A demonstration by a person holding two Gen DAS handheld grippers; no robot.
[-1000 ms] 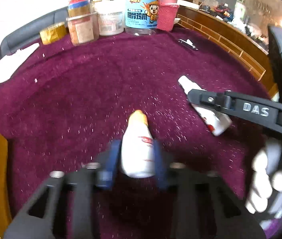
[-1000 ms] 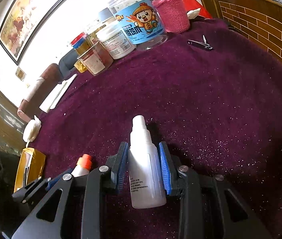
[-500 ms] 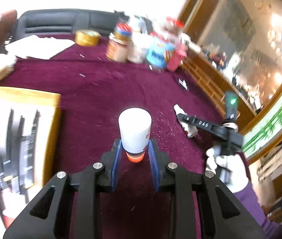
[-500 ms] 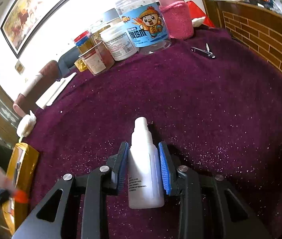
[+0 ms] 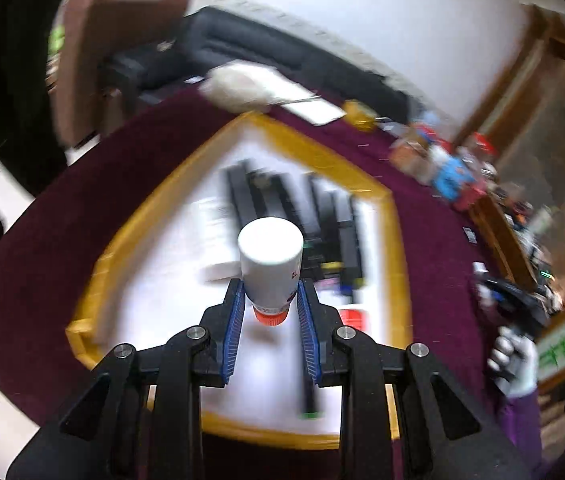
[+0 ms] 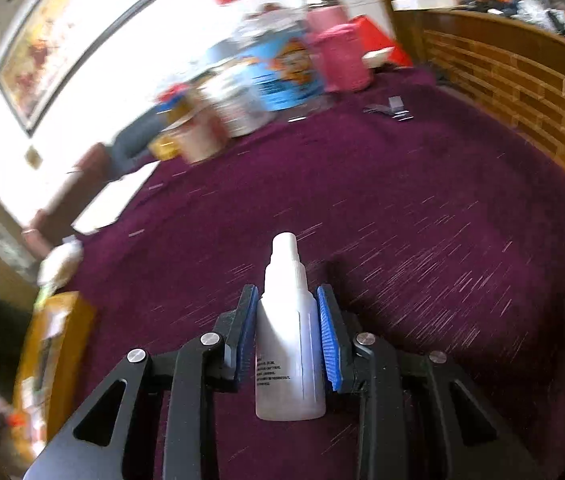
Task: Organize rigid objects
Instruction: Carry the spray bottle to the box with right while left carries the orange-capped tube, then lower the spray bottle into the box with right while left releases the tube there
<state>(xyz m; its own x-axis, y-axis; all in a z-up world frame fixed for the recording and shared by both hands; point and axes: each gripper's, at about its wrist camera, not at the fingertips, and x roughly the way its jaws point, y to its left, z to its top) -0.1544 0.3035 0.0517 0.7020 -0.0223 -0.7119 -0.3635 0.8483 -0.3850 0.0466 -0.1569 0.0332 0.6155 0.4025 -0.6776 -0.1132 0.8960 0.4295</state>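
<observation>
The orange-capped bottle (image 5: 270,266), lying on the counter (image 5: 58,216) a second ago, now hangs cap-down between the left gripper (image 5: 270,312) fingers, closed on its neck end, above the yellow-rimmed tray (image 5: 396,264); release there looks next. The right gripper (image 6: 288,320) fingers stay clamped on the clear bottle (image 6: 290,344), low over the counter's near middle, apparently awaiting its turn.

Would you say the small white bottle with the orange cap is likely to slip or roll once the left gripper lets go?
The small white bottle with the orange cap looks smooth and round, so it would probably roll if laid sideways. It hangs cap-down between the left gripper's ribbed blue pads, which likely limits slipping. It seems rigid and light.
</observation>
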